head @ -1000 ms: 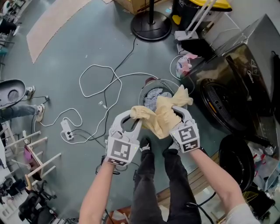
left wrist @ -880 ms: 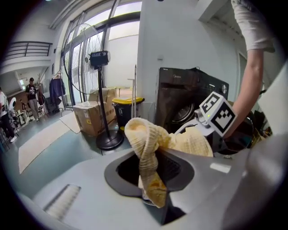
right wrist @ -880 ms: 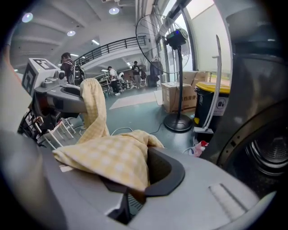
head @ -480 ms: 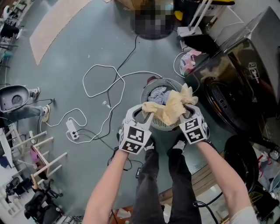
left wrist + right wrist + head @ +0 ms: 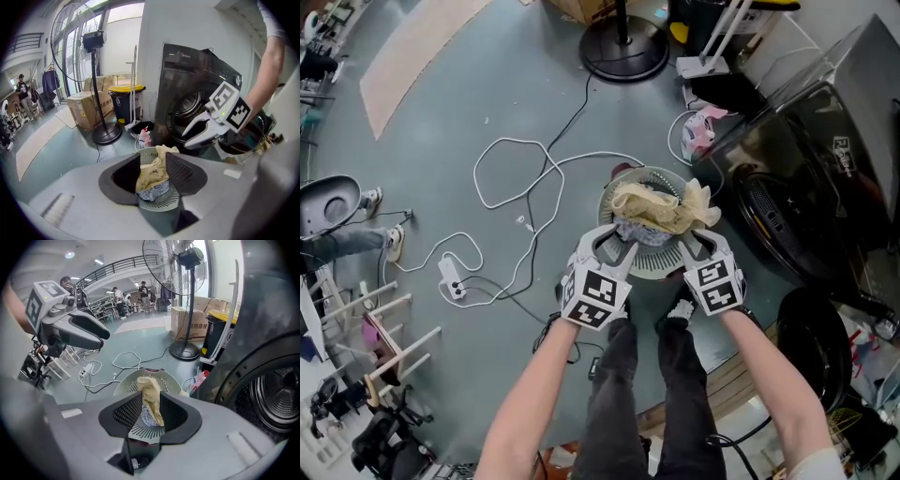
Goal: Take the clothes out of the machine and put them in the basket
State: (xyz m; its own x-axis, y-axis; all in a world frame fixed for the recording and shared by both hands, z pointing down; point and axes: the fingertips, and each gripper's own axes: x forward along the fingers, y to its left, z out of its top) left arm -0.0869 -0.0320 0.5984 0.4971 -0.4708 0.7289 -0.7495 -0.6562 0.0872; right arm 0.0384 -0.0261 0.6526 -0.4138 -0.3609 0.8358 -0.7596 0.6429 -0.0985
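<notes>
A pale yellow cloth (image 5: 661,208) lies draped over the top of the round grey basket (image 5: 654,264) on the floor, on a blue-and-white garment (image 5: 636,231). Just above the basket's near rim, my left gripper (image 5: 617,239) and right gripper (image 5: 689,242) point down at it. Their jaws have just been opening. In the left gripper view the cloth (image 5: 151,172) shows between wide jaws, clear of the left pad. In the right gripper view the cloth (image 5: 151,392) sits in a narrower gap, close to one pad but not pinched. The dark washing machine (image 5: 806,169) stands to the right, its drum open.
A fan's round base (image 5: 623,52) stands beyond the basket. A white cable (image 5: 520,173) loops over the floor to a power strip (image 5: 445,277) at the left. A pink-and-white bag (image 5: 698,136) lies by the machine. The person's legs and shoes are just behind the basket.
Both grippers came down to the basket with the yellow cloth, then their jaws opened. The cloth left the grippers and now lies across the basket's top.
</notes>
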